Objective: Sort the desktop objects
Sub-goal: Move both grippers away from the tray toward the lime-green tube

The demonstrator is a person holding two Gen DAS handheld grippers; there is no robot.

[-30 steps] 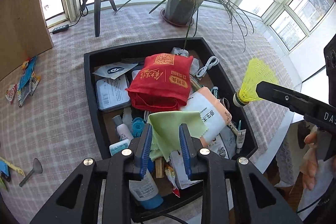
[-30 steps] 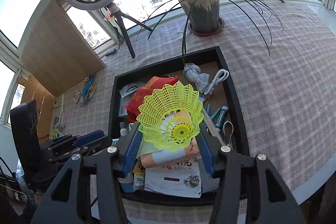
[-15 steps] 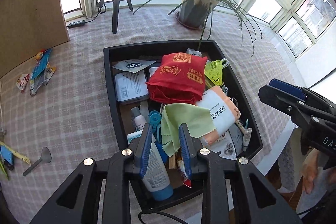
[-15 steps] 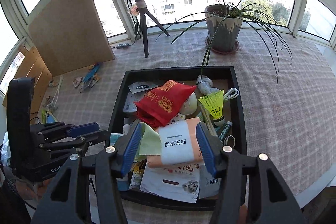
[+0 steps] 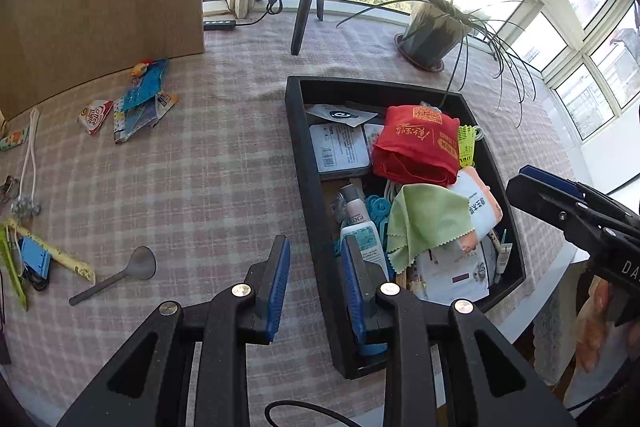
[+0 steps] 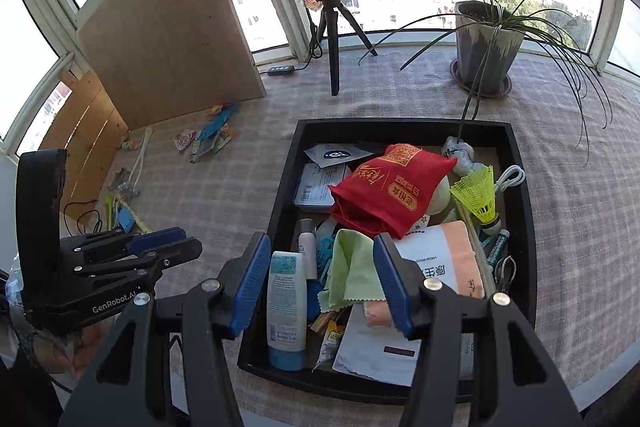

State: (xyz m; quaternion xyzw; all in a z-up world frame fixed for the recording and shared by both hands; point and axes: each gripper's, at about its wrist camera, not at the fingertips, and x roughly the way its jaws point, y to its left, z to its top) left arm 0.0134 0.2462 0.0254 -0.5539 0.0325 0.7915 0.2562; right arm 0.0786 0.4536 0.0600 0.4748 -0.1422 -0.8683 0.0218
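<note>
A black tray [image 6: 404, 127] [image 5: 298, 147] on the checked tablecloth is full of objects: a red bag [image 6: 390, 187] [image 5: 416, 147], a green cloth [image 6: 352, 269] [image 5: 426, 219], a blue-white lotion tube [image 6: 286, 303], a tissue pack [image 6: 440, 263] and a yellow shuttlecock [image 6: 478, 193] [image 5: 466, 143] lying at the tray's right side. My right gripper [image 6: 320, 283] is open and empty above the tray's near end. My left gripper [image 5: 314, 273] is open and empty, over the tray's left wall, and shows at the left in the right wrist view [image 6: 160, 249].
Loose packets [image 5: 136, 103] [image 6: 208, 137], a grey spoon [image 5: 120, 275], a white cord [image 5: 30, 151] and yellow-blue items [image 5: 32, 259] lie on the cloth left of the tray. A wooden board [image 6: 168, 27], a ring-light tripod [image 6: 332, 39] and a potted plant [image 6: 486, 43] stand behind.
The right gripper let go of the yellow shuttlecock, which now lies in the tray, and drew back open. The left gripper moved left, from above the tray toward its left wall.
</note>
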